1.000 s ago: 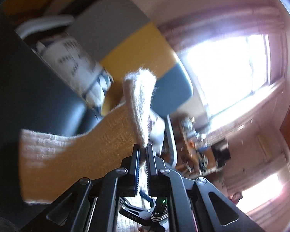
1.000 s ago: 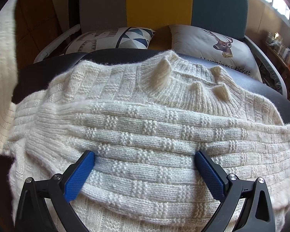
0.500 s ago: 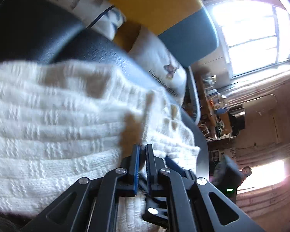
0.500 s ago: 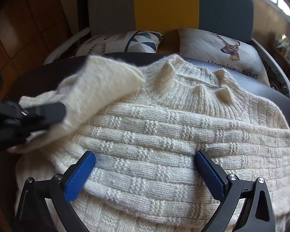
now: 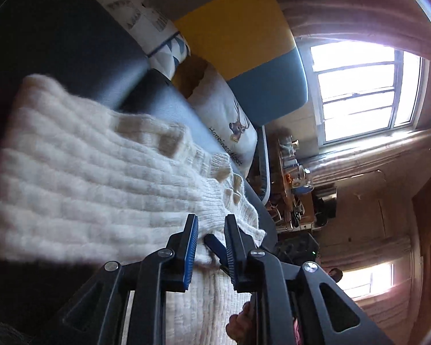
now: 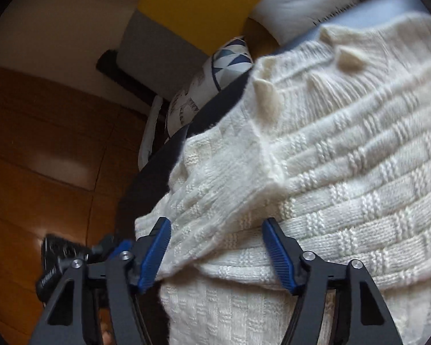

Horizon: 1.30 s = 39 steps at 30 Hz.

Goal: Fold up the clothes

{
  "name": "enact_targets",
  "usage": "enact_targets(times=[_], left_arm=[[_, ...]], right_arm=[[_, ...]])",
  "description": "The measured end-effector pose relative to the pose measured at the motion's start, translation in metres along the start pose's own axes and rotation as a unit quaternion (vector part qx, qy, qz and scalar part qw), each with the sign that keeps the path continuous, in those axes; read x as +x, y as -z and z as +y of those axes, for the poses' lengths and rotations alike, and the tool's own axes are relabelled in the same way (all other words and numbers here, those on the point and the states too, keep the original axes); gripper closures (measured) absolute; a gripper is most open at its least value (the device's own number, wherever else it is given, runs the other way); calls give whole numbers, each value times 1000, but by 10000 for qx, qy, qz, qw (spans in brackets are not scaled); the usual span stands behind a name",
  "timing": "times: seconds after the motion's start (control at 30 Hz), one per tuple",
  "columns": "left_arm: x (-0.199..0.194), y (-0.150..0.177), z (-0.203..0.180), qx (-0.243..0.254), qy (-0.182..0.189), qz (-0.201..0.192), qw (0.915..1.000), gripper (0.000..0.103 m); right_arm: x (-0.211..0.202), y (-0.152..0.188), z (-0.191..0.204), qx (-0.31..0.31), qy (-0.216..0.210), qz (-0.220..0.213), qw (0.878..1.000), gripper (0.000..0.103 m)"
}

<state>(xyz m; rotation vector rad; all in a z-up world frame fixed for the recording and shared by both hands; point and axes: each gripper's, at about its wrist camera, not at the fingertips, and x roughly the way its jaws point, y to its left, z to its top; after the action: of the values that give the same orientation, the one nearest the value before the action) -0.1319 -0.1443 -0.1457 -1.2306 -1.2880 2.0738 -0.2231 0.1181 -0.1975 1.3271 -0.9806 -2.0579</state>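
A cream knitted sweater [image 6: 344, 172] lies on a dark padded surface [image 5: 71, 57], with a sleeve [image 6: 224, 178] folded across its body. It also shows in the left wrist view [image 5: 100, 178]. My left gripper [image 5: 211, 230] is open a little, its fingers just over the sleeve's cuff end and no longer pinching it. My right gripper [image 6: 217, 233] is open wide, its blue pads either side of the folded sleeve, low over the sweater. The left gripper's body [image 6: 71, 258] shows at the lower left of the right wrist view.
Behind the dark surface stands a sofa with grey, yellow and blue back panels [image 5: 244, 37] and two printed cushions [image 5: 230, 126]. A cluttered table [image 5: 293, 184] stands by a bright window [image 5: 359, 92]. Wooden panels [image 6: 43, 158] are at the left.
My left gripper carried the sleeve across onto the sweater's body, then opened and released it. My right gripper tilted and shifted left while staying open.
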Motion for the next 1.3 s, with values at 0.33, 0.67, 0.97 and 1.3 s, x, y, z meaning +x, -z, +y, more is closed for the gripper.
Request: enact_targets(times=[0.33, 0.67, 0.97, 1.3], left_arm=[[-63, 28, 48, -527, 320, -479, 9970, 86], [-82, 50, 79, -944, 396, -719, 9921, 85], [-83, 63, 77, -1312, 1149, -900, 9805, 83], [-40, 70, 71, -2346, 1634, -1279, 9497, 76]], right_arm=[[30, -10, 6, 293, -5, -366, 9989, 95], [53, -6, 6, 58, 55, -258, 9996, 90], [44, -31, 63, -693, 735, -291, 9945, 95], [5, -53, 193, -2149, 387, -522, 9745, 95]])
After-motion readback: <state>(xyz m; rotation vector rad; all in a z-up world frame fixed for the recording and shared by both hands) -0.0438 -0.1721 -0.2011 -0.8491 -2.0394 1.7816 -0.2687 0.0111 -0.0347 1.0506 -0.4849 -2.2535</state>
